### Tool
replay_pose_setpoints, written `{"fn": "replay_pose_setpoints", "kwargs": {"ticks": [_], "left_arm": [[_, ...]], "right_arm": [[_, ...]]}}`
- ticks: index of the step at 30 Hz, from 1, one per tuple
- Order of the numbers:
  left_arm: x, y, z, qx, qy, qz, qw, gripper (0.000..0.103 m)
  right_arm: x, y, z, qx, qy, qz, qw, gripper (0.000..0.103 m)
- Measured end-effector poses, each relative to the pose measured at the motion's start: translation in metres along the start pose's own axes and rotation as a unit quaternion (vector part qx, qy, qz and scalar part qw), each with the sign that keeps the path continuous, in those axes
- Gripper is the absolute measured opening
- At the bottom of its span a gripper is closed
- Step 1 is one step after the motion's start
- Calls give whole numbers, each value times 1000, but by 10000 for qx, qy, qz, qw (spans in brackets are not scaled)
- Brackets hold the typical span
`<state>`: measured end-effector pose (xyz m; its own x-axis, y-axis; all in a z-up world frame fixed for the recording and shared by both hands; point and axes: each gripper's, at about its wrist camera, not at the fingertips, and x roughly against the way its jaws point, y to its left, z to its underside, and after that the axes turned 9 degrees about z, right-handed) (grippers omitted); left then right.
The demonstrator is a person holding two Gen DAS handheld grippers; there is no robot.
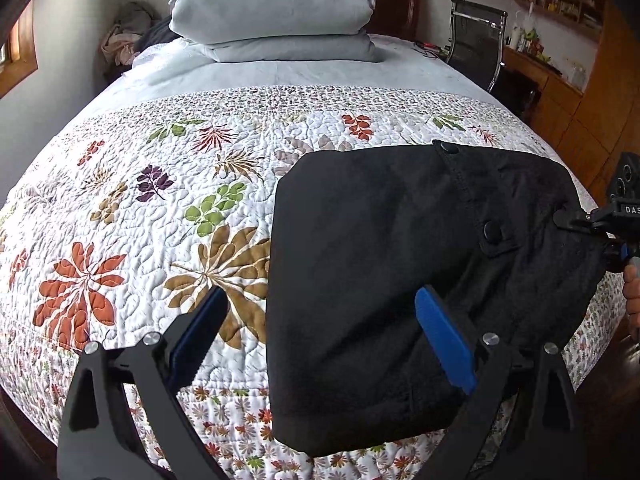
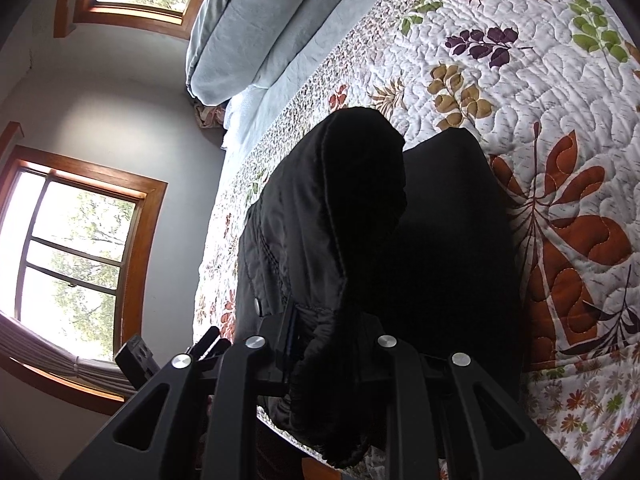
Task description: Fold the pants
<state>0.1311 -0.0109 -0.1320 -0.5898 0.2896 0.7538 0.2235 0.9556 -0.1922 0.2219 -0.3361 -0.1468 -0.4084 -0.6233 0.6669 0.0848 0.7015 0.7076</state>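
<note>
Black pants (image 1: 380,272) lie folded into a compact bundle on the floral quilt (image 1: 160,208) near the bed's front right corner. My left gripper (image 1: 320,332) is open above the bundle's left edge, one blue finger (image 1: 444,344) over the fabric and the other over the quilt. My right gripper (image 1: 568,220) shows at the right edge of the left wrist view, pinching the pants' right side. In the right wrist view my right gripper (image 2: 332,344) is shut on a raised fold of the black pants (image 2: 348,208), which bunches up between the fingers.
Stacked grey-blue pillows (image 1: 272,12) sit at the head of the bed. A black office chair (image 1: 476,40) and wooden desk with shelves (image 1: 560,64) stand to the right of the bed. Windows (image 2: 76,256) line the wall on the other side.
</note>
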Motion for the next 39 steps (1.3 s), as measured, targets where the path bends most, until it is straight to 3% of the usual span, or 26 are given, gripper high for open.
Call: {"fn": "replay_pose_setpoints", "kwargs": {"ticks": [22,26,28,30,32,35,38,39], "left_arm": [[17,-6,-8,-95,-190,-112,9997,97],[17,-4,-8,-110,-166,-125,9997,97],[17,-2,-6,-114,-140,-154,9997,97],[17,3,-4,-87,-111,-217,9997,98],[17,9,-1,1,-77,-254,9996,98],[16,20,5,156,-6,-334,9993,98],[16,30,10,306,59,-377,9988,98],[16,33,11,358,77,-382,9986,98]], "right_arm": [[-23,-10,8,1,90,306,9995,23],[-22,-13,11,11,140,353,9993,39],[-19,-13,14,-6,199,312,9993,51],[-13,-12,18,38,257,268,9993,70],[-6,-9,24,167,274,337,9989,73],[-2,-8,33,292,365,442,9979,72],[-1,-7,39,448,339,620,9965,40],[0,-6,41,508,305,625,9963,36]]}}
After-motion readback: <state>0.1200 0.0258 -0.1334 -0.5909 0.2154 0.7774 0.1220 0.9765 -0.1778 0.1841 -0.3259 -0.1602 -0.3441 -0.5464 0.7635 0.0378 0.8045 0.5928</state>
